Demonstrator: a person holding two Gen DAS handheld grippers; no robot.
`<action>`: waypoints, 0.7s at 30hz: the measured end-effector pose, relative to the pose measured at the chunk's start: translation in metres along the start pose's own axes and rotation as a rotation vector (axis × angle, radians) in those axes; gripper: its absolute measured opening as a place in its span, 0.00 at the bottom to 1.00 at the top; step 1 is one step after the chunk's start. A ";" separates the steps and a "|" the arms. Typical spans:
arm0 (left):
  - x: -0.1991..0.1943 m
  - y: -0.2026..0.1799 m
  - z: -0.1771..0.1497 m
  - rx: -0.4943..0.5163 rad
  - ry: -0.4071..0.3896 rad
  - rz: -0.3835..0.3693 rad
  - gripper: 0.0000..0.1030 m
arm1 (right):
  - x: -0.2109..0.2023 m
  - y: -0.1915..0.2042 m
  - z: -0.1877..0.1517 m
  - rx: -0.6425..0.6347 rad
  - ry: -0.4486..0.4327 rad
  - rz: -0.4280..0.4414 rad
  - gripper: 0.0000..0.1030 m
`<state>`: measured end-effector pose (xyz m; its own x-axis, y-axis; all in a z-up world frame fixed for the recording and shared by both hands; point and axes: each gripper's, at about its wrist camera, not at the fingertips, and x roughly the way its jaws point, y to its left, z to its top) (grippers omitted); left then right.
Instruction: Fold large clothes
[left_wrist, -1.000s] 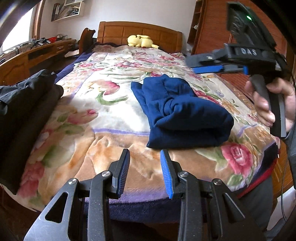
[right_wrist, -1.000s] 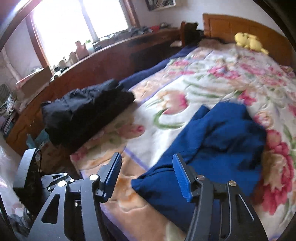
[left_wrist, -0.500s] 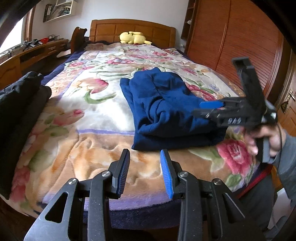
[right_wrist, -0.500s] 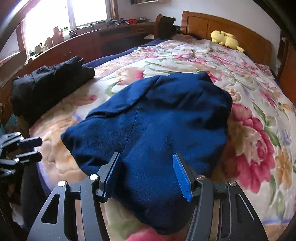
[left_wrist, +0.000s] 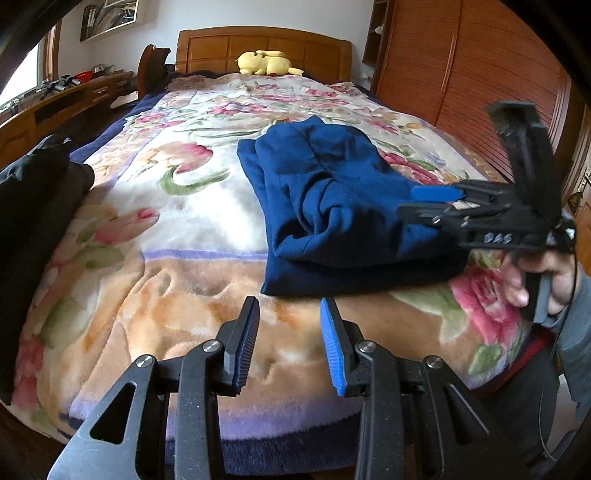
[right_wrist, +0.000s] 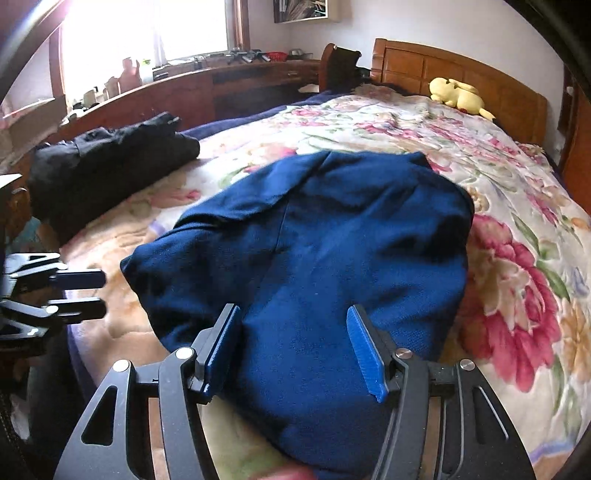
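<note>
On the near right part of the floral blanket (left_wrist: 155, 266): lying loosely bundled, blue garment (left_wrist: 332, 206). Hovering over its near edge, right gripper (right_wrist: 295, 347), wide, holding nothing. Waiting short of its hem, left gripper (left_wrist: 290, 341), narrower, empty. Better pinching only the top layer at a corner. Reading "DAS" handwritten on the right gripper.

Your right gripper (right_wrist: 293, 349) hangs low over the blue garment (right_wrist: 332, 251), its jaws apart with blue cloth showing between them. The garment lies bunched on the flowery blanket (right_wrist: 517, 229). A black bundle of clothes (right_wrist: 107, 166) sits near the blanket's edge. Your left gripper (right_wrist: 79, 291) pokes in beside it. A yellow plush toy (right_wrist: 458, 96) rests by the wooden headboard (right_wrist: 417, 70).
</note>
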<state>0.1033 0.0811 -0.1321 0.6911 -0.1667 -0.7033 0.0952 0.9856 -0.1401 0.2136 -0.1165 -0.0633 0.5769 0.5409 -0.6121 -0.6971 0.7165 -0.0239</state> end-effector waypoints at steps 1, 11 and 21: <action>0.002 0.000 0.002 -0.002 -0.001 0.000 0.34 | 0.000 -0.006 0.002 -0.001 -0.008 0.002 0.60; 0.033 0.007 0.016 -0.025 0.028 0.025 0.34 | 0.046 -0.104 0.035 0.109 -0.036 -0.117 0.62; 0.050 0.004 0.012 -0.016 0.071 0.073 0.34 | 0.132 -0.144 0.068 0.100 0.003 -0.181 0.69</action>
<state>0.1474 0.0766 -0.1594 0.6433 -0.0971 -0.7594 0.0350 0.9946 -0.0975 0.4187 -0.1182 -0.0874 0.6877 0.3984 -0.6069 -0.5363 0.8422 -0.0548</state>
